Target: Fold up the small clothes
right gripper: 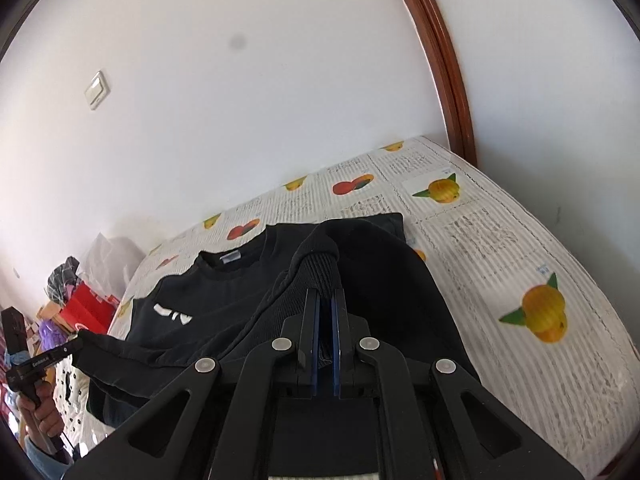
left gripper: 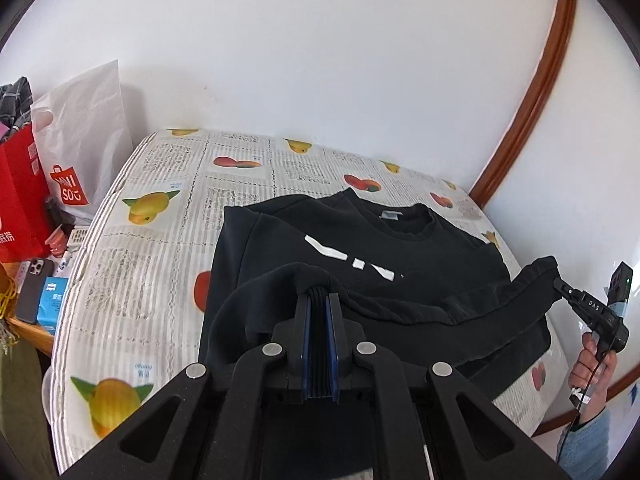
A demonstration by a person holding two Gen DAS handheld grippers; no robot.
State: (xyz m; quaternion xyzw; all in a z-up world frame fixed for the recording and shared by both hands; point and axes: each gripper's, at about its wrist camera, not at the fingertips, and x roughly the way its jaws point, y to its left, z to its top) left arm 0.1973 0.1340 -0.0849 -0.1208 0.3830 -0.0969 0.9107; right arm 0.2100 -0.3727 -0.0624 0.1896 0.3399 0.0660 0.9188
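I have the black sweatshirt (left gripper: 360,248) lying chest-up on the fruit-print tablecloth (left gripper: 152,184) of the worktop, collar toward the far wall, its long axis running away from me; the near hem is off the cloth, pinched at both corners. My left gripper (left gripper: 318,300) has its jaws clamped tight on the ribbed hem at the left corner; my right gripper (right gripper: 326,300) has its jaws clamped on the matching ribbed edge at the right corner, and from the left wrist view I see it out to the right (left gripper: 568,290) with the hem stretched between the two. The body of the garment lies ahead of and below both jaws, so I judge the coming move is to carry the hem forward toward the collar; both hands sit about equally near, one at each end of the hem.

Writing: broken white lettering on the chest, unreadable to me; a pale neck label (left gripper: 390,216), too small to read; "DAS" on the right gripper's body; "MINISO" on a white bag (left gripper: 80,152) at the left; a red bag (left gripper: 20,200) with characters I cannot make out.
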